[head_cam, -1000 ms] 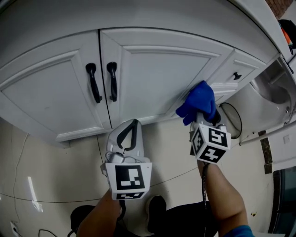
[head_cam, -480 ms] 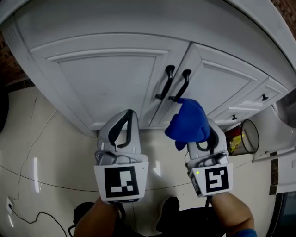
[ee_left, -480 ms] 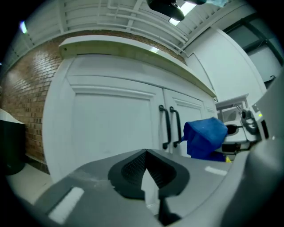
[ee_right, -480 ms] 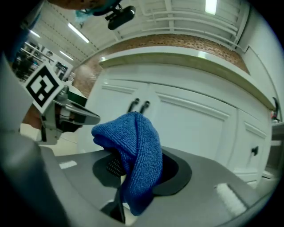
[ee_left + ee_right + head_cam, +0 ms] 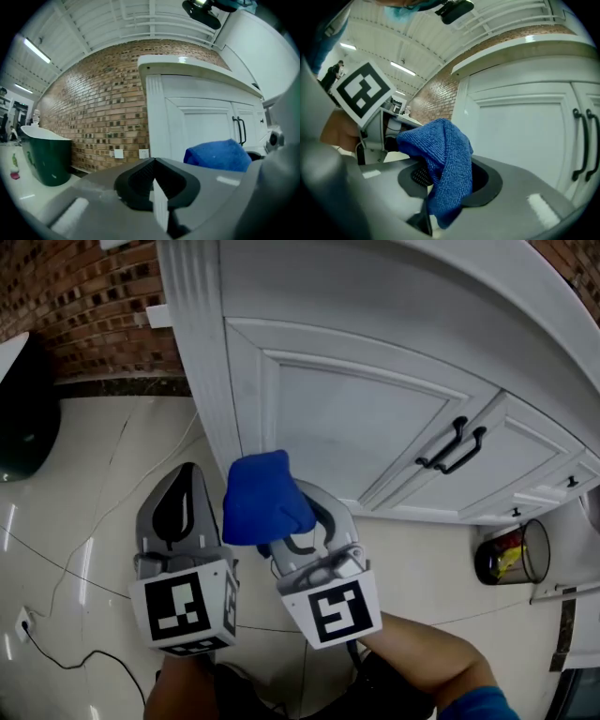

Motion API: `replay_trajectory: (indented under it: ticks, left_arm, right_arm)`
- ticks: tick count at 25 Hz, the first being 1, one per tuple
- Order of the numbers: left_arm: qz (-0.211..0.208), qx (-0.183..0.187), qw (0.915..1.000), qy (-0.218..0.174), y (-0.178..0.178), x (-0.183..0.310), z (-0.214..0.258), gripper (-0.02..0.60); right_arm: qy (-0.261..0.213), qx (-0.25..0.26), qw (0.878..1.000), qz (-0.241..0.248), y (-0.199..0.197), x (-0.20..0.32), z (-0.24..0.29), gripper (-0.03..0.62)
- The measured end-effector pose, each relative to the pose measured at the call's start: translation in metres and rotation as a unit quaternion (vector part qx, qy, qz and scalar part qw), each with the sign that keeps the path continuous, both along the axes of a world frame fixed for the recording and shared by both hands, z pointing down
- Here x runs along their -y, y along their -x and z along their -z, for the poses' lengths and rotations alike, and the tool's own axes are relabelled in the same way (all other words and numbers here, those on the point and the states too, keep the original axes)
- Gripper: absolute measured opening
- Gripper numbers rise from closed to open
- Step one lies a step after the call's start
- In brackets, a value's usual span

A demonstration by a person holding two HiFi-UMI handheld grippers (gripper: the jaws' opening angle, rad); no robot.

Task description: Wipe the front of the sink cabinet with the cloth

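The sink cabinet (image 5: pixel 375 427) is plain white all over, with black handles (image 5: pixel 457 448) on its doors. In front of it the cloth (image 5: pixel 265 509) is solid bright blue. Left of it there's a red-brown brick wall (image 5: pixel 84 306), and below it cream floor tiles (image 5: pixel 94 484). The left gripper (image 5: pixel 185 479) and right gripper (image 5: pixel 286 521) are grey with black-and-white square markers.

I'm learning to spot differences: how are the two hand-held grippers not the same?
The right hand-held gripper is shut on a blue terry cloth; the left hand-held gripper is shut, empty. The right one sits nearer the black door handles than the left. Both carry black-and-white marker cubes.
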State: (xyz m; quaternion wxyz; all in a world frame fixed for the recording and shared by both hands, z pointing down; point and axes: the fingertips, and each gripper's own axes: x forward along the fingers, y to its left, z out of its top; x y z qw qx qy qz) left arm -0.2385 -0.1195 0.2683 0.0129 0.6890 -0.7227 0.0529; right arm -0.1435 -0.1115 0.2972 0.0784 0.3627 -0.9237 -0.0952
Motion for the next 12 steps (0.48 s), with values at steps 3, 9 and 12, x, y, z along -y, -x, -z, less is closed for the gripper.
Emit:
replay_trajectory:
  ticks: [3, 9, 12]
  left_arm:
    - [0.027, 0.005, 0.9996, 0.007, 0.037, -0.011, -0.001, 0.006]
    - [0.032, 0.010, 0.9992, 0.023, 0.056, -0.017, -0.011, 0.006]
    - [0.021, 0.005, 0.9996, 0.021, 0.046, -0.012, -0.010, 0.006]
  right_arm:
    - [0.014, -0.004, 1.000, 0.008, 0.043, 0.008, -0.020, 0.143]
    - [0.013, 0.000, 1.000, -0.026, 0.066, 0.039, -0.042, 0.143]
    - [0.011, -0.002, 0.999, -0.036, 0.054, 0.043, -0.043, 0.143]
